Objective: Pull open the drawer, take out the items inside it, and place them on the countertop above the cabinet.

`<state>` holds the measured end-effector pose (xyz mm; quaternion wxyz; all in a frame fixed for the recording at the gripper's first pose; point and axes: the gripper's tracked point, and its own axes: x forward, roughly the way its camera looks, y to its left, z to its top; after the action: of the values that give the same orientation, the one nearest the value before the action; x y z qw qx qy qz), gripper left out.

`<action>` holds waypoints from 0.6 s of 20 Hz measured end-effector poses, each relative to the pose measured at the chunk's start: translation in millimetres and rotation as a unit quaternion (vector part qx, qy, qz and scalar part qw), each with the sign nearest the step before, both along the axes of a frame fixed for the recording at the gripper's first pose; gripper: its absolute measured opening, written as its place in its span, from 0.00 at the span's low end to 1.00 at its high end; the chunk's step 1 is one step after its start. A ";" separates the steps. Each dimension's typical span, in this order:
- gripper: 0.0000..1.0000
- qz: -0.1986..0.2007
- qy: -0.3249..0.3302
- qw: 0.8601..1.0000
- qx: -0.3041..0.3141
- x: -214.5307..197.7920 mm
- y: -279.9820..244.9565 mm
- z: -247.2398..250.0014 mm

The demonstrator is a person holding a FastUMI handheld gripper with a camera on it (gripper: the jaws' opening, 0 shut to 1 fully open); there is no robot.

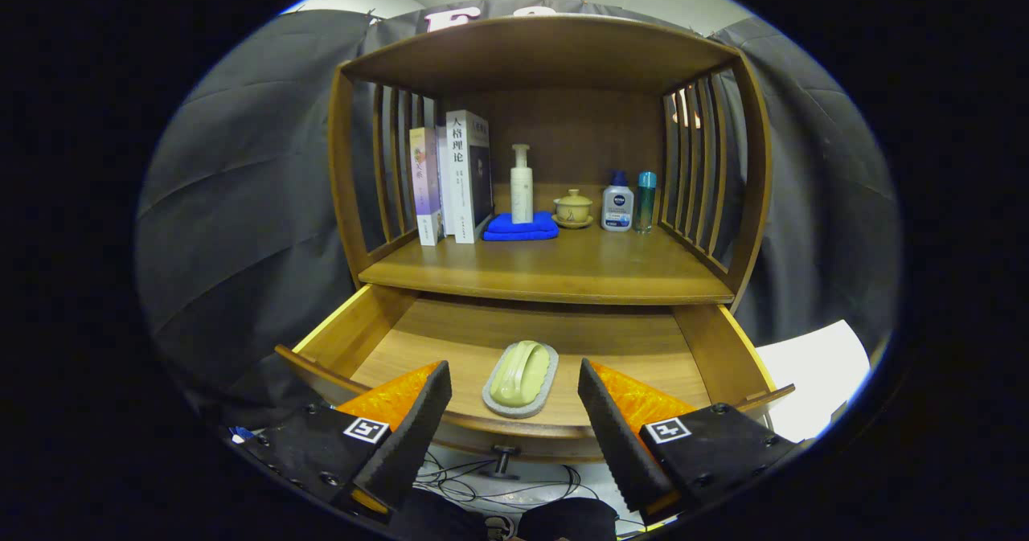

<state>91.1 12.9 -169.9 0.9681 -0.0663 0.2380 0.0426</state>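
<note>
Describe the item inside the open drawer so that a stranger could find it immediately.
Below the wooden cabinet's countertop, the drawer stands pulled open. On its floor, between the open gripper fingers, lies a pale yellow-green brush with a handle. Its grey base and low, oblong shape distinguish it from the upright bottles above.

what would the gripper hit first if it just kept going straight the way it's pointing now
Most likely the pale green brush lying in the open drawer: it sits just ahead of the open gripper, in line with the gap between the fingers. Depth is unclear, so the fingers might touch the drawer's front edge first.
</note>
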 end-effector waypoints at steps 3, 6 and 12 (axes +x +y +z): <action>1.00 -0.008 0.035 0.999 0.005 19.9 2.6 -14.6; 0.99 -0.021 0.062 0.998 0.016 38.1 2.3 -27.3; 0.98 -0.041 0.149 0.985 0.078 57.4 7.5 -62.4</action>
<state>148.5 20.4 -232.2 0.9248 0.0257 0.3782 0.0311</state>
